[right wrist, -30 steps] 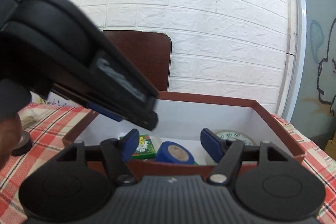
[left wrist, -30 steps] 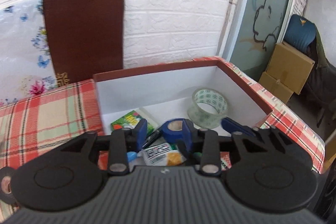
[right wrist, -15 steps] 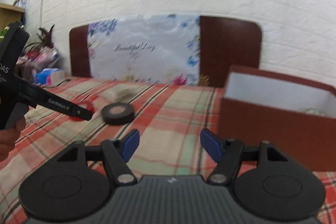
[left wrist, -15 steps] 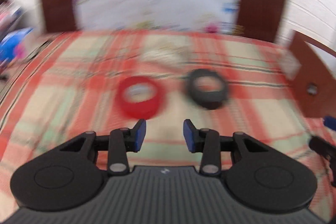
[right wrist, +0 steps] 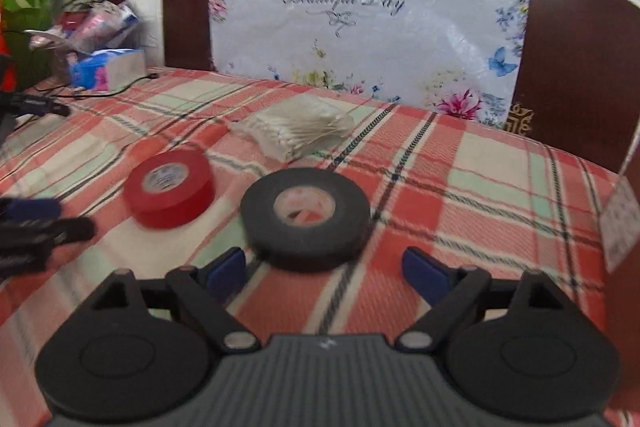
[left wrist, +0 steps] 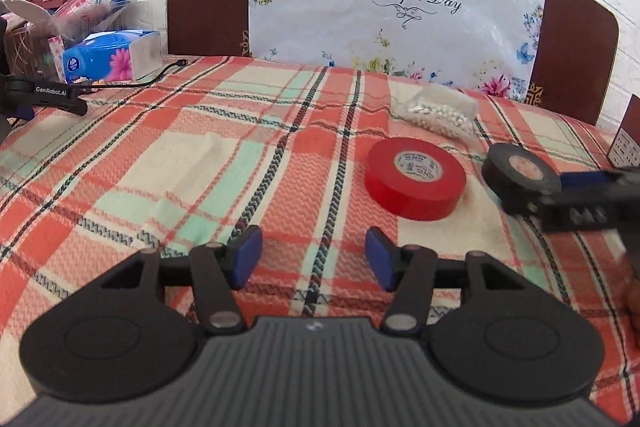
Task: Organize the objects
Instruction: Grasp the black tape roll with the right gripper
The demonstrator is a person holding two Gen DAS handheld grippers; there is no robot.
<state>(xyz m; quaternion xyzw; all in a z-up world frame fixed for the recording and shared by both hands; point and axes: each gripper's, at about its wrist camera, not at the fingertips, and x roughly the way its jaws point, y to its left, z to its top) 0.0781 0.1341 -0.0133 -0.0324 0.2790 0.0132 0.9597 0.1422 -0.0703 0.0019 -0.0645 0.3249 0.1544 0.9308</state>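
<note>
my right gripper point(right wrist: 324, 269): jaws spread, empty | black tape roll point(right wrist: 305, 213) just ahead between them | my left gripper point(left wrist: 312, 255): jaws spread, empty | red tape roll point(left wrist: 415, 177) ahead-right

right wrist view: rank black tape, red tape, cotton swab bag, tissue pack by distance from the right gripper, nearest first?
From the right gripper:
1. Black tape roll, directly ahead, just past the fingers.
2. Red tape roll, ahead and to the left.
3. Cotton swab bag, farther back, near centre.
4. Tissue pack, far left, at the table's back edge.
</note>
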